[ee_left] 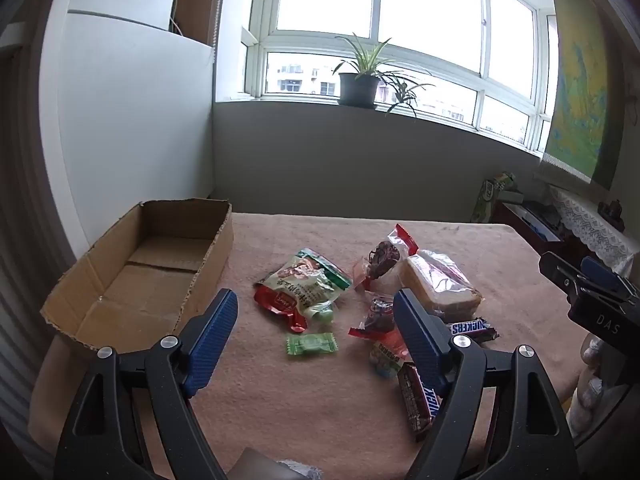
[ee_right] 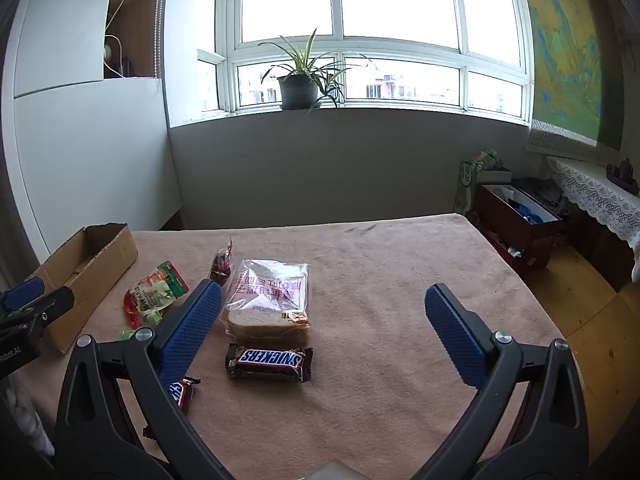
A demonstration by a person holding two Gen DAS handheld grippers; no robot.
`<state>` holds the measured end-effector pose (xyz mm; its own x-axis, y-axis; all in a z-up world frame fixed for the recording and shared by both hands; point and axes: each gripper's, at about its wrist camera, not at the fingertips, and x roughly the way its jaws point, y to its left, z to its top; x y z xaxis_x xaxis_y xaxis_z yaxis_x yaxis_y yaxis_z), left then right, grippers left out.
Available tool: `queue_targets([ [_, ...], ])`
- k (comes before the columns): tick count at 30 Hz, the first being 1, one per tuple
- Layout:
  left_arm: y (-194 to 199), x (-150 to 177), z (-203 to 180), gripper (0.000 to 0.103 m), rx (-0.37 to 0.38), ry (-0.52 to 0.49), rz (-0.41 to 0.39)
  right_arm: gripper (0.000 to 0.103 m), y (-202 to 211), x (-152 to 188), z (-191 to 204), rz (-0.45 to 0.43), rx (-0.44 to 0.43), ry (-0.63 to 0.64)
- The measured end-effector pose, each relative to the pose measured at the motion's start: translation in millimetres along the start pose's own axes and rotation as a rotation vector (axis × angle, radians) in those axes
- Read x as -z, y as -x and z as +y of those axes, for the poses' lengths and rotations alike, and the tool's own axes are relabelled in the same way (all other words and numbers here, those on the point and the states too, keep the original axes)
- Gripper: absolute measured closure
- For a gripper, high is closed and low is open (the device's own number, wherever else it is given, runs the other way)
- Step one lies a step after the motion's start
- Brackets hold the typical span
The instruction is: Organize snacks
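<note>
left wrist view: the left gripper (ee_left: 316, 316) hangs with jaws wide and empty over the pink-covered table (ee_left: 280, 412), snacks heaped mid-table around a green candy (ee_left: 311, 344) and green-red packet (ee_left: 306, 286), the empty cardboard box (ee_left: 120, 304) at the left edge. right wrist view: the right gripper (ee_right: 322, 308) is spread wide, holding nothing, with a snickers bar (ee_right: 269, 362) just before the bagged bread (ee_right: 268, 300) between its fingers, and a potted plant (ee_right: 298, 84) on the sill beyond.

I am looking from the near edge of the table (ee_left: 280, 400) through both wrist cameras, tilted downward and facing the window (ee_left: 380, 20). The left view is sitting nearer the left edge, close to the cardboard box (ee_left: 132, 280). The right view is looking more along the middle. Both are sharing the bread bag (ee_right: 268, 300), the box and the far edge.
</note>
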<state>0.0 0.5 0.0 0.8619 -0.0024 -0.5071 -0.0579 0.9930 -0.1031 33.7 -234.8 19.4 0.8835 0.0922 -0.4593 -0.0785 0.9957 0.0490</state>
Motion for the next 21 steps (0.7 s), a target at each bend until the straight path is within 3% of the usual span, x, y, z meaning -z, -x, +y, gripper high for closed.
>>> queue_targets([
  [21,-0.5,0.5,0.5,0.023,-0.012,-0.010,-0.009,0.000,-0.4,-1.1,1.4,-0.002,0.001,0.000],
])
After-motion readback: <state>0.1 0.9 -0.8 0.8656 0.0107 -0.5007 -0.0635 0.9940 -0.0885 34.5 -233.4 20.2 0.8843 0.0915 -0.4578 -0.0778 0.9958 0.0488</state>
